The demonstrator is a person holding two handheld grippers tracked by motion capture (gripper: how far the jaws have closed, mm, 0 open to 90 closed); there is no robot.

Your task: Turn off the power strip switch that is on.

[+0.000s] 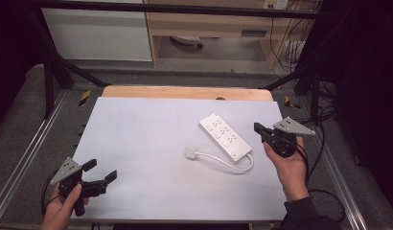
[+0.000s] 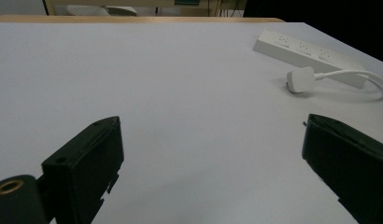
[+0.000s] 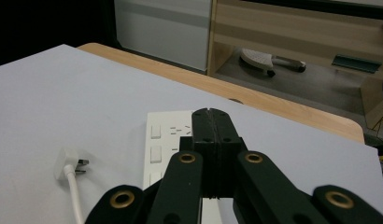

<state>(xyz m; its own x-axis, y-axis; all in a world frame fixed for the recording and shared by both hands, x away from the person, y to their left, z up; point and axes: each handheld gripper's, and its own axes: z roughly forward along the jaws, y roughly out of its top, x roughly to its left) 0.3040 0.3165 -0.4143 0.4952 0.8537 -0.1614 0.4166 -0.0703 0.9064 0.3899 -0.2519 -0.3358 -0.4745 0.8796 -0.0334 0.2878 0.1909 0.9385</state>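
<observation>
1. the power strip (image 1: 225, 136) looked like smooth white plastic with a faint sheen, and lay toward the table's right edge.
2. its plug (image 1: 190, 153) was the same white plastic; the cord (image 1: 228, 164) looked like smooth, slightly glossy white sheathing.
3. the table (image 1: 137, 143) wore a matt, pale grey-white sheet, even and unmarked, with no glare.
4. along the far edge a strip of light wood (image 1: 185, 92) showed, smooth and satin.
5. the right gripper (image 3: 212, 122) was of matt black plastic, with brass-coloured metal rings in its links.
6. the left gripper (image 1: 102, 171) was of matt black plastic too, slightly rough at the moulded edges, under a flat grey plate (image 1: 66, 170) with a dull finish.
</observation>
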